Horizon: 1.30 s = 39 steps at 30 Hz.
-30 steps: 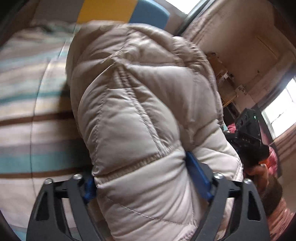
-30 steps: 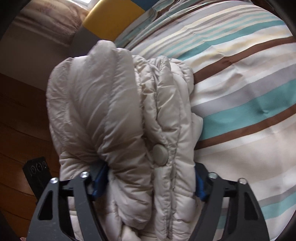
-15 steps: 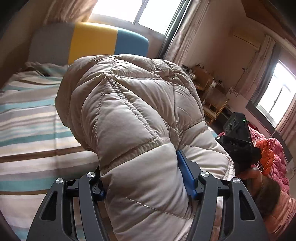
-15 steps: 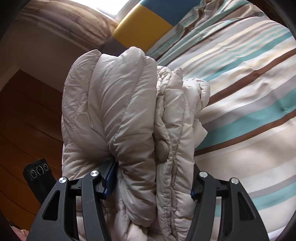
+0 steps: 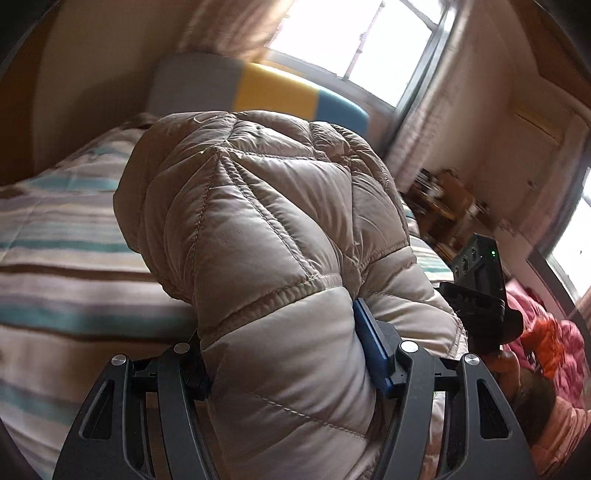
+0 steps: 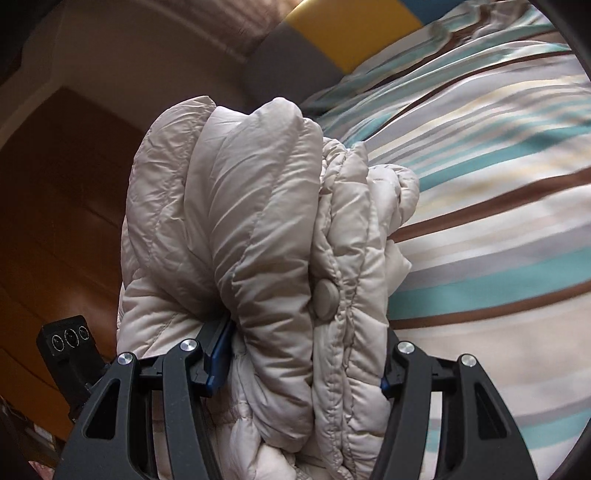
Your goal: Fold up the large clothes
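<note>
Grip matters most: left gripper (image 5: 288,362) and right gripper (image 6: 299,354) each clamp half-wide on the bunched beige puffer jacket (image 5: 266,229), seemingly lifted above the striped duvet (image 6: 498,221); carry both level, lower evenly.

bed with striped cover (image 5: 66,266), teal, brown, grey and cream bands, fills most of both views. padded headboard (image 5: 258,92) in grey, yellow and blue blocks at its far end. bright window (image 5: 354,44) behind headboard, pale curtains (image 5: 229,26) beside it, daylight blown out. second window (image 5: 576,236) at right edge. cluttered wooden furniture (image 5: 443,199) by beige wall. brown wood panelling (image 6: 55,206) beside bed. pink-orange bedding (image 5: 546,339) low right.
</note>
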{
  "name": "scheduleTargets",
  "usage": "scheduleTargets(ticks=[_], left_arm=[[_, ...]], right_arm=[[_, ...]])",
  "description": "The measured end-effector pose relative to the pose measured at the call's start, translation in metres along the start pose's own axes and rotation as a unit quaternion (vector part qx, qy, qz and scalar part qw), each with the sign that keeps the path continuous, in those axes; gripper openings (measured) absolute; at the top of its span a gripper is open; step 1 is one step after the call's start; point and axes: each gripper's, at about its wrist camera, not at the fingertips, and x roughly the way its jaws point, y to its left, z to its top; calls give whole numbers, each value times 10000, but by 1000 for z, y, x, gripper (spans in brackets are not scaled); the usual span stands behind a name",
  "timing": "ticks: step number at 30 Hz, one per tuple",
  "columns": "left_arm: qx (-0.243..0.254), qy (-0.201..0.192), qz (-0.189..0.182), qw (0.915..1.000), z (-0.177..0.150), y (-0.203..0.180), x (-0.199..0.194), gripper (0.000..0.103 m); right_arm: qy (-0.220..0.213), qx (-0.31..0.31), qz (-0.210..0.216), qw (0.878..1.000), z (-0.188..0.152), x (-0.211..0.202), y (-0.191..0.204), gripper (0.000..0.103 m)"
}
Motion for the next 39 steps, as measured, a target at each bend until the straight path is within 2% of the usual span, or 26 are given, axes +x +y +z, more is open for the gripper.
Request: scheduleTargets(ticks=[4, 7, 11, 15, 23, 29, 33, 39], left_arm=[[-397, -9, 108, 9992, -10, 50, -15, 63], [-763, 118, 232, 9967, -21, 70, -14, 71], [-875, 82, 486, 9949, -33, 67, -10, 88], [-795, 26, 758, 9939, -35, 57, -16, 95], [-866, 92, 1080, 9903, -32, 51, -19, 98], [-1129, 153, 1216, 9860, -37, 54, -21, 98], [-986, 164, 1338, 9860, -35, 47, -28, 98], [-845, 132, 1505, 9849, -35, 39, -38, 98]], right_arm=[[75, -283, -251, 9993, -4, 28, 18, 59], [64, -494, -623, 9968, -8, 32, 15, 66], [-89, -324, -893, 9954, -15, 31, 6, 78], [-323, -162, -939, 9949, -18, 26, -1, 81], [-432, -397, -1245, 9905, -23, 19, 19, 82], [-371, -509, -1684, 9837, -29, 10, 48, 83], [-376, -790, -2083, 9741, -29, 10, 63, 84], [-464, -1307, -2363, 9617, -36, -1, 84, 84]])
